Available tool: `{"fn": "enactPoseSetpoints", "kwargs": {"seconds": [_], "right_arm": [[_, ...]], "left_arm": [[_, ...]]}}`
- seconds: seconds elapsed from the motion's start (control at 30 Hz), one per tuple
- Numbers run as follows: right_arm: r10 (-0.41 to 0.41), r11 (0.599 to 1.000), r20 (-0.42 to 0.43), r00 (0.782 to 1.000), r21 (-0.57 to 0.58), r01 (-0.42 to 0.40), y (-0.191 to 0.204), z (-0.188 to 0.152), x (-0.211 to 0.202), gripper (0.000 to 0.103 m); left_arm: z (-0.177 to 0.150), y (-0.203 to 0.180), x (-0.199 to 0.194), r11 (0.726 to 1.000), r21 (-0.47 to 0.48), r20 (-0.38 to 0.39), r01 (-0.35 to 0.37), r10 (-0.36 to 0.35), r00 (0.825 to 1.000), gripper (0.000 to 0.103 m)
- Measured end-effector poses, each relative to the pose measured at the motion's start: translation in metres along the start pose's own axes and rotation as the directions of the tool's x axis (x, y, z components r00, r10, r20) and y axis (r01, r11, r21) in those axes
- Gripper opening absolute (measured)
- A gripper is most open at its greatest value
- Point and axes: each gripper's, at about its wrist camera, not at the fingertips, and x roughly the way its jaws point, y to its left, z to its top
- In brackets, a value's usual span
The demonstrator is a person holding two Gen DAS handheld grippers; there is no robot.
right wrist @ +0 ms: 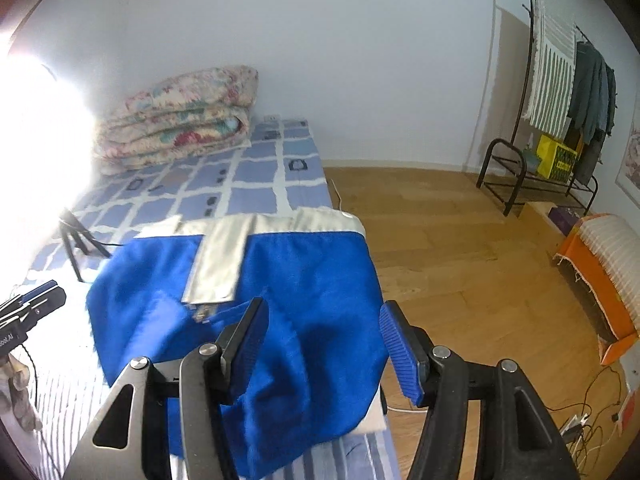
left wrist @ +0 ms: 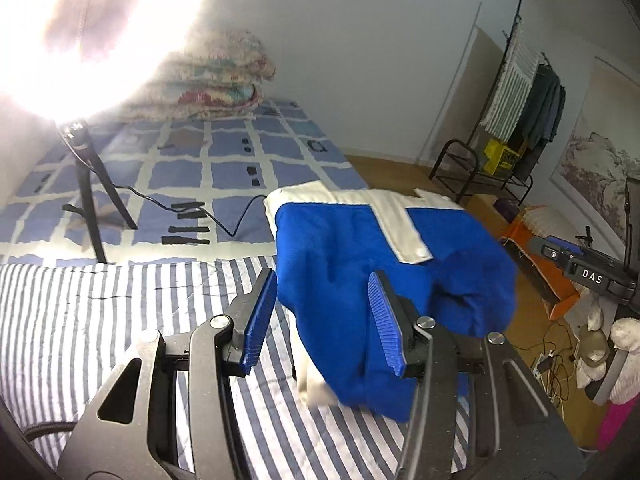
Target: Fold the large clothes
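Observation:
A blue garment with white trim (left wrist: 360,248) lies folded in a bundle on the striped cover near the bed's right edge. In the right wrist view the same garment (right wrist: 304,272) shows a white band along its far edge and a white strip across the top. My left gripper (left wrist: 322,280) hovers above the garment's near left part, open, with no cloth pinched between its blue pads. My right gripper (right wrist: 323,306) is open above the near right part, and its pads are off the cloth. Each gripper's body shows at the edge of the other's view (left wrist: 588,268) (right wrist: 32,304).
A tripod (left wrist: 92,208) with a glaring lamp and a trailing cable (left wrist: 224,220) stands on the bed's checked sheet. A folded floral quilt (right wrist: 180,120) lies at the far end. Past the bed's right edge are wooden floor (right wrist: 460,240), a clothes rack (right wrist: 560,112), an orange box (right wrist: 600,272) and loose cables (right wrist: 592,412).

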Motion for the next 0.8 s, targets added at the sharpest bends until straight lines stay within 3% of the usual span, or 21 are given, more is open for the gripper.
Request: {"fn": "enactPoseSetpoints", "kwargs": {"seconds": [0.17, 0.47, 0.67, 0.8], "right_arm": [[0.026, 1.0, 0.048, 0.999, -0.004, -0.026, 0.016, -0.008, -0.055, 0.06], [0.107, 0.994, 0.12, 0.987, -0.027, -0.104, 0.062, -0.031, -0.191, 0.061], [0.126, 0.992, 0.133, 0.983, -0.037, -0.122, 0.088, -0.069, -0.269, 0.063], [0.116, 0.992, 0.146, 0.982, -0.056, -0.109, 0.104, -0.105, -0.307, 0.065]], "left_arm": [[-0.009, -0.01, -0.07, 0.999, 0.032, 0.046, 0.006, -0.008, 0.999, 0.049], [-0.028, -0.032, -0.222, 0.996, 0.089, 0.136, -0.023, 0.01, 0.991, 0.049], [-0.061, -0.044, -0.316, 0.996, 0.084, 0.172, -0.028, 0.013, 0.985, 0.049], [-0.09, -0.05, -0.358, 0.995, 0.088, 0.173, -0.044, 0.029, 0.984, 0.049]]}}
